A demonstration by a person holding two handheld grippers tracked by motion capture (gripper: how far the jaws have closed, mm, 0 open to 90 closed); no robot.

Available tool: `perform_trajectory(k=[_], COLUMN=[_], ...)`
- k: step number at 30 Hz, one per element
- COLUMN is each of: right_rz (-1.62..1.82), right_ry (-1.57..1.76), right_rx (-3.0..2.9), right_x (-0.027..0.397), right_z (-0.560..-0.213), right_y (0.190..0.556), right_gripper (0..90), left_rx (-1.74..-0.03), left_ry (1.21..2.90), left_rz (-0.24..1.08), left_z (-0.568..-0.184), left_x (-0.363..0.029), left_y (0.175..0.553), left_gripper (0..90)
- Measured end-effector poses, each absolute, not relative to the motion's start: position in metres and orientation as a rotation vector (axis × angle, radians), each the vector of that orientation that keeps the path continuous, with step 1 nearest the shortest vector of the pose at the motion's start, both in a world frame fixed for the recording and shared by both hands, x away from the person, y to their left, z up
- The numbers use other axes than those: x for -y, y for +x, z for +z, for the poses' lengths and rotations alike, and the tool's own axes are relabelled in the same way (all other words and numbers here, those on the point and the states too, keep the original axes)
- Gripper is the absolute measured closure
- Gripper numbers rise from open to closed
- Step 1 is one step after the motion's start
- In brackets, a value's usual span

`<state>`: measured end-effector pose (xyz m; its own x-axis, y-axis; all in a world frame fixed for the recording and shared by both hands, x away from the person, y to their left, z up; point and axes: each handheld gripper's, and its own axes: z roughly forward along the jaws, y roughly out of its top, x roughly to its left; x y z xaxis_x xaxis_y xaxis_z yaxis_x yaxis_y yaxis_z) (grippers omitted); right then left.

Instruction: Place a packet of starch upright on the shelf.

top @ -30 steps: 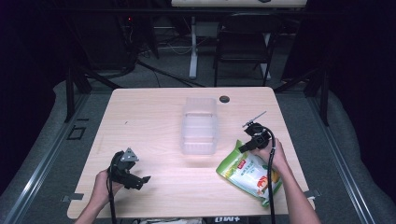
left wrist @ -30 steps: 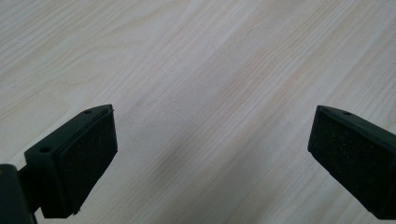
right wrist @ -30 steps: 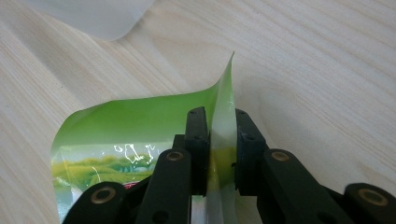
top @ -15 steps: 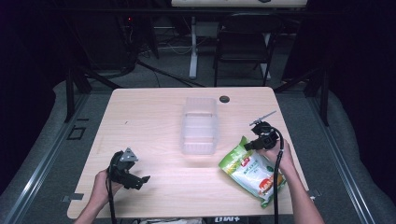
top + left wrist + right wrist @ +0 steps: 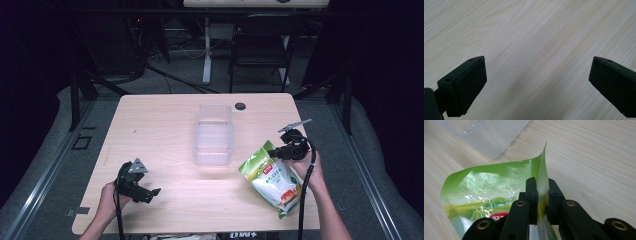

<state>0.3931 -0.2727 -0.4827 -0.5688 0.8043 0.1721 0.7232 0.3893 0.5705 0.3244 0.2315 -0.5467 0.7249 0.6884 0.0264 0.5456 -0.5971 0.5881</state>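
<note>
A green and white snack bag [image 5: 271, 179] lies at the table's right front, its top end lifted. My right gripper [image 5: 276, 153] is shut on the bag's upper edge. In the right gripper view the green bag [image 5: 489, 185] has its edge pinched between the two jaws of the gripper [image 5: 541, 192]. A clear plastic box [image 5: 214, 135] stands at the table's middle, left of the bag. My left gripper [image 5: 150, 192] hovers low at the front left, open. In the left gripper view that gripper [image 5: 536, 82] holds nothing, with bare wood between its pads [image 5: 471, 85].
The wooden table [image 5: 155, 130] has a round cable hole [image 5: 240, 106] near its far edge. A corner of the clear box [image 5: 486, 135] lies just beyond the bag in the right gripper view. A dark chair [image 5: 262, 50] and desk legs stand behind the table.
My right gripper has shifted slightly right and toward the front, tugging the bag's top edge with it. The left gripper has stayed in place.
</note>
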Motion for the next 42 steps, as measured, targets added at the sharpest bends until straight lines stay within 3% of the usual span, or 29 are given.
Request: perform_trajectory(k=[42], right_rz=[1.103], right_ry=[1.359], right_rx=[-2.374], right_x=[0.288], right_z=[-0.44], right_y=[0.364], right_gripper=[87.1], left_rx=[-0.937], left_ry=[2.369], left_rz=[0.34], left_z=[-0.547], left_x=[-0.232], left_y=[0.324], left_gripper=[1.6])
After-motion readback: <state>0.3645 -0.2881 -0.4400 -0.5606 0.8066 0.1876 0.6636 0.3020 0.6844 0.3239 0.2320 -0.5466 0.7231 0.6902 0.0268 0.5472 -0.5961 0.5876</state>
